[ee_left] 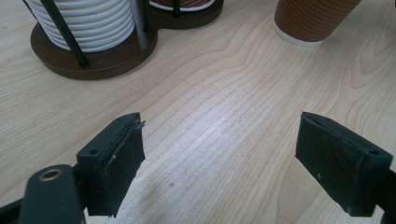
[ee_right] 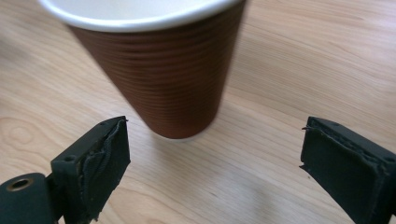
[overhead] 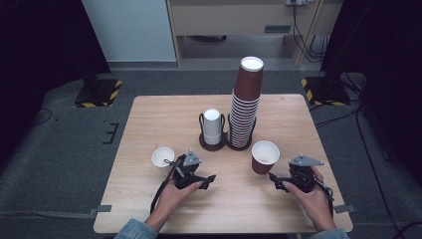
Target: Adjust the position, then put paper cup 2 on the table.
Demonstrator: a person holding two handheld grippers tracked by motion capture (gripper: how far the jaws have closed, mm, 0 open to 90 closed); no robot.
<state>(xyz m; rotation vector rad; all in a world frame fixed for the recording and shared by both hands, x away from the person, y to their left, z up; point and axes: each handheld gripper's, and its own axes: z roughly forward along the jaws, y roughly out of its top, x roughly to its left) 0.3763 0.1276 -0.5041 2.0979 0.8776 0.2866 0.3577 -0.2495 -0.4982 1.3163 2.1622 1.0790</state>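
Right gripper view: brown cup (ee_right: 163,74) stands upright just beyond right gripper (ee_right: 212,163), apparently untouched; jaws wide apart, holding nothing.

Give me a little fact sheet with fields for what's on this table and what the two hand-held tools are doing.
Surface: pale wooden table
Holder: dark twin-ring cup stand
Stacks: tall brown ribbed paper cup stack; short white cup stack
Loose cups: single brown ribbed paper cup; small white paper cup
Left gripper: open, holding nothing
Right gripper: open, facing the brown cup, not touching
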